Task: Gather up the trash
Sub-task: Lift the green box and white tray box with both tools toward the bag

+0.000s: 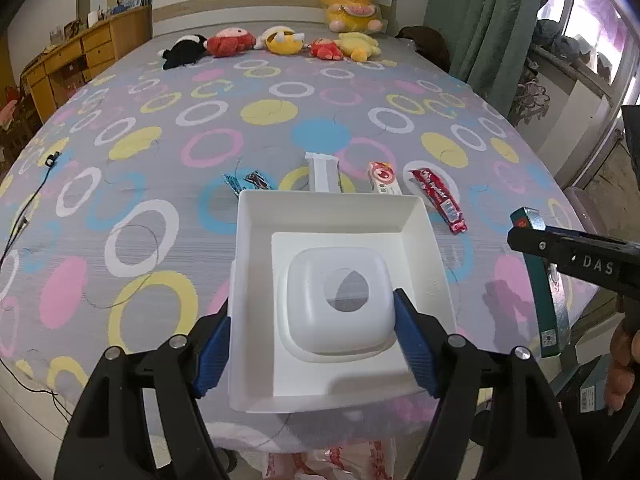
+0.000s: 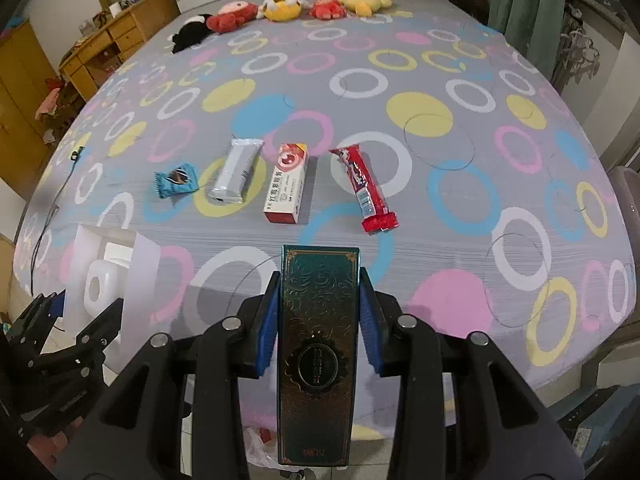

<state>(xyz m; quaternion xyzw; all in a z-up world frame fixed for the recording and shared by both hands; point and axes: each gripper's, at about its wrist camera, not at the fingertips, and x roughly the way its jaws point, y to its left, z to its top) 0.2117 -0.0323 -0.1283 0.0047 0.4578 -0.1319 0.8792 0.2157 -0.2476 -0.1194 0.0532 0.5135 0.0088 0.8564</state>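
Note:
My left gripper point(image 1: 314, 350) is shut on an open white box point(image 1: 256, 264) with a rounded white insert point(image 1: 340, 300); one blue pad lies outside its left wall, the other inside it. In the right wrist view this left gripper point(image 2: 80, 312) and the white box point(image 2: 140, 276) hang at the bed's near left edge. The right gripper point(image 2: 320, 320) is shut on a dark green box with gold ornament point(image 2: 318, 344), also visible as the green box point(image 1: 548, 300) at far right. On the bed lie a blue wrapper point(image 2: 176, 178), a silver packet point(image 2: 236, 172), a red-white carton point(image 2: 288, 184) and a red wrapper point(image 2: 364, 190).
The bed has a grey sheet with coloured rings point(image 2: 440, 240). Plush toys point(image 1: 280, 40) line the headboard. A black cable point(image 1: 24, 216) trails over the left edge. A wooden desk point(image 1: 72, 60) stands at left, curtains point(image 1: 480, 20) at right. A plastic bag point(image 1: 332, 460) sits on the floor below.

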